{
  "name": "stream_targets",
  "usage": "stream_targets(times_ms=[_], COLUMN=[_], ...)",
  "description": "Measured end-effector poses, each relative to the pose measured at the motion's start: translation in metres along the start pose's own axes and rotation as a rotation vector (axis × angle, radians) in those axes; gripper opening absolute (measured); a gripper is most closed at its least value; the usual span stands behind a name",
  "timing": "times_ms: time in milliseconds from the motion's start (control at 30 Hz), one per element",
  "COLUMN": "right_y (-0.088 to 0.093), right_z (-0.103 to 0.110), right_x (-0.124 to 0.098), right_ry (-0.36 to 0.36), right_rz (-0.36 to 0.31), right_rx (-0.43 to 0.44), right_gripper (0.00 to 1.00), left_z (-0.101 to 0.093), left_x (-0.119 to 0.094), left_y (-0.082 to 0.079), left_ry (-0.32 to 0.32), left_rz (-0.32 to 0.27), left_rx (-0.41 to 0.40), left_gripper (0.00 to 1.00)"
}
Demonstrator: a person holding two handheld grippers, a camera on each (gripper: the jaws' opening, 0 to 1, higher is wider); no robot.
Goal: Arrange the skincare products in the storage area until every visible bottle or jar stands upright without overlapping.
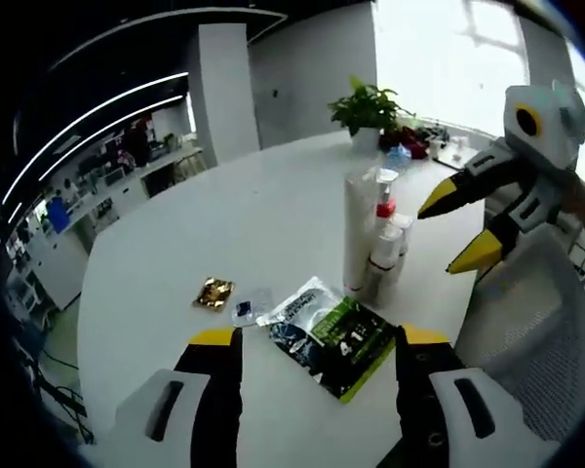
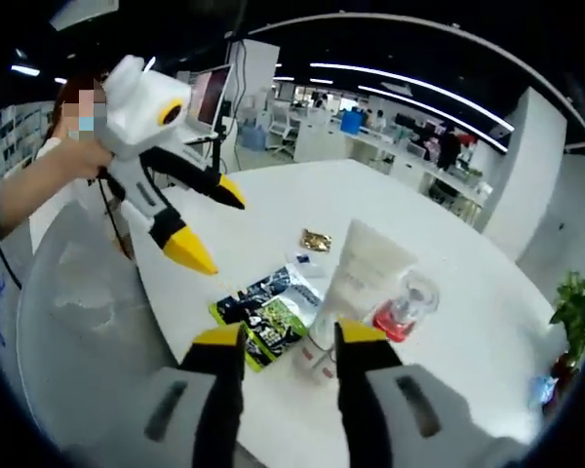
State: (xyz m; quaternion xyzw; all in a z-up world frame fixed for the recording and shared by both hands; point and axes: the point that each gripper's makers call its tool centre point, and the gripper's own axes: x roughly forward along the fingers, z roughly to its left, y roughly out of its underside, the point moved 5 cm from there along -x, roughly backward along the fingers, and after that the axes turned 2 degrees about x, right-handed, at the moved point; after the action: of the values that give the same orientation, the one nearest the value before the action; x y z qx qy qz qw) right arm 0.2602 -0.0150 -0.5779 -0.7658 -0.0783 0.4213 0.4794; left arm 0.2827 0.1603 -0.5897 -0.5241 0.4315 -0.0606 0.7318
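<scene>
In the left gripper view, the left hand-held gripper is hovering above the near edge of the round white surface, its yellow-tipped jaws standing wide apart and gripping nothing. Between the jaw tips a green and black sachet is lying flat, with a small blue-capped clear item and a gold foil packet lying just beside it toward the surface's middle. Just past the sachet a cluster of skincare products is standing upright: a tall white tube, a smaller white bottle touching it, and a red-collared pump bottle behind them. A potted plant is sitting at the far edge. The right hand-held gripper is reaching in from the right, its jaws parted and empty, close to the cluster but apart from it.

In the right gripper view, the right hand-held gripper is pointing at the same cluster, its jaws open and holding nothing; the small white bottle is showing between the tips, though I cannot tell whether they are touching it. The white tube is rising behind it, the red-collared pump bottle is standing alongside, and the sachet is lying beside them. The left hand-held gripper, held by a person's hand, is hanging open over the surface's edge.
</scene>
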Motion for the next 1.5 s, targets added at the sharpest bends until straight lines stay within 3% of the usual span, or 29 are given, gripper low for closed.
stream_targets(times_ms=[400,1067,1500], right_y=[0.013,0.019,0.025], right_z=[-0.015,-0.019,-0.015], right_x=[-0.014,-0.024,-0.024], right_ry=[0.088,0.131,0.113], right_rz=[-0.006,-0.049,-0.049], right_rx=[0.06,0.106,0.127], right_gripper=[0.63,0.95,1.0], left_z=[-0.002,0.0,-0.001], left_x=[-0.019,-0.033,-0.034], left_y=[0.005,0.018,0.023], left_ry=[-0.024,-0.048,-0.035], left_rz=[-0.008,0.002,0.012], left_rx=[0.005,-0.007,-0.007], left_gripper=[0.77,0.96,0.97])
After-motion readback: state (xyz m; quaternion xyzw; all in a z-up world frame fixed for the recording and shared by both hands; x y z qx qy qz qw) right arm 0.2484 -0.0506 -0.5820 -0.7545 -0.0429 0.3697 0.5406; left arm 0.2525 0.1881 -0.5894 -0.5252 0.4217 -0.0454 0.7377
